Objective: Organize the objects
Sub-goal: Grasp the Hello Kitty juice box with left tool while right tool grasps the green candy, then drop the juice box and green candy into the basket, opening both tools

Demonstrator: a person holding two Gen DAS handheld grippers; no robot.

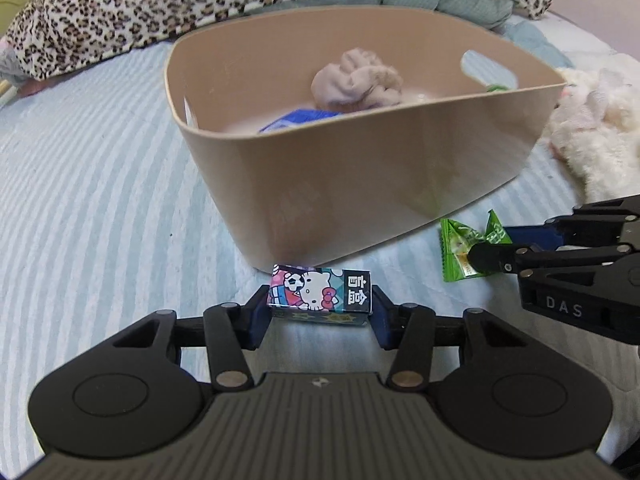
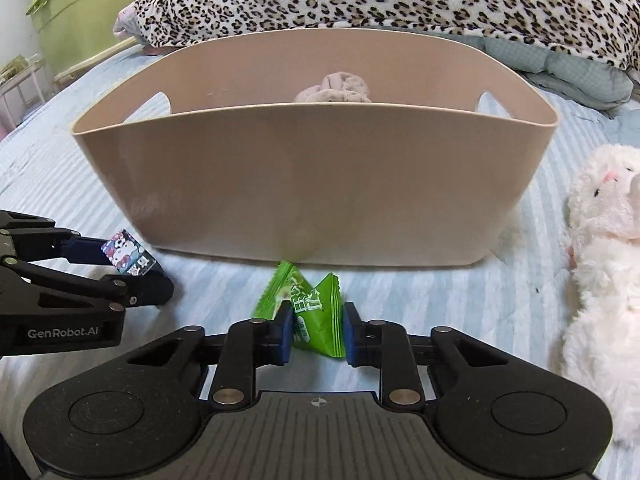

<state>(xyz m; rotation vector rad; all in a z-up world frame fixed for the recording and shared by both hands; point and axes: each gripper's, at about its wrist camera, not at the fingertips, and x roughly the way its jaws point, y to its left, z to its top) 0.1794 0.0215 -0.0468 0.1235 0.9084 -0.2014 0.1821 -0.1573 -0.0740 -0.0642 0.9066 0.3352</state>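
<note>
A tan plastic basket (image 1: 360, 184) stands on the striped bed; it also shows in the right wrist view (image 2: 304, 184). Inside lie a crumpled pinkish cloth (image 1: 356, 82) and a blue packet (image 1: 300, 118). My left gripper (image 1: 320, 304) is shut on a small Hello Kitty box (image 1: 320, 294) just in front of the basket; the box also shows in the right wrist view (image 2: 128, 258). My right gripper (image 2: 316, 328) is shut on a green snack packet (image 2: 316, 312), resting on the bed by the basket's near wall; the packet also shows in the left wrist view (image 1: 468, 248).
A white plush toy (image 2: 604, 264) lies on the bed to the right of the basket. A leopard-print blanket (image 2: 360, 0) is heaped behind it. A green bin (image 2: 92, 12) stands at the far left, off the bed.
</note>
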